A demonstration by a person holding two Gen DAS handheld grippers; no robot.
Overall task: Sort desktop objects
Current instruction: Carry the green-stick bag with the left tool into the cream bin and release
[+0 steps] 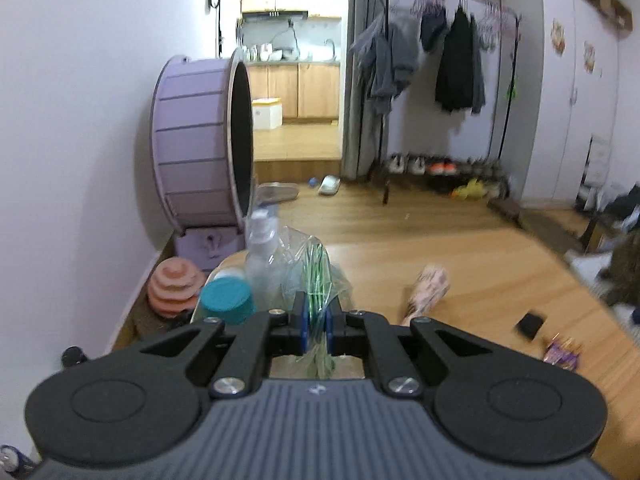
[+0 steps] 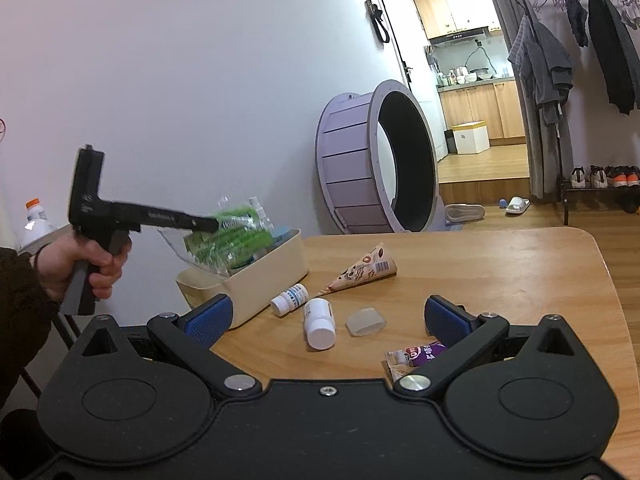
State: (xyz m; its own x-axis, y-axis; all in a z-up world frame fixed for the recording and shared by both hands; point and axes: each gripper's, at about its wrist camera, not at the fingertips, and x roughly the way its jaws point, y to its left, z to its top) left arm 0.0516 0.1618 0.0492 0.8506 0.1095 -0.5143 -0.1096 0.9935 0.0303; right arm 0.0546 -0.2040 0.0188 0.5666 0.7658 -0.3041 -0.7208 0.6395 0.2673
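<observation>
My left gripper (image 1: pixel 316 330) is shut on a clear plastic bag of green sticks (image 1: pixel 316 276). In the right wrist view that bag (image 2: pixel 228 236) hangs over the cream bin (image 2: pixel 280 268) at the table's left, held by the left gripper (image 2: pixel 214 224) in a person's hand (image 2: pixel 80 264). A spray bottle (image 1: pixel 262 252) and a teal-capped jar (image 1: pixel 228 300) stand in the bin. My right gripper (image 2: pixel 326 320) stands open low over the wooden table (image 2: pixel 500 272). Two white pill bottles (image 2: pixel 318 322), a clear cap (image 2: pixel 366 322), a paper cone wrapper (image 2: pixel 360 272) and a purple snack packet (image 2: pixel 416 354) lie on the table.
A big lilac wheel (image 2: pixel 372 160) stands on the floor behind the table by the white wall. A clothes rack (image 2: pixel 580 60) and shoes are at the right. An orange-capped bottle (image 2: pixel 34 220) sits at far left. The table's right edge (image 2: pixel 612 280) curves toward me.
</observation>
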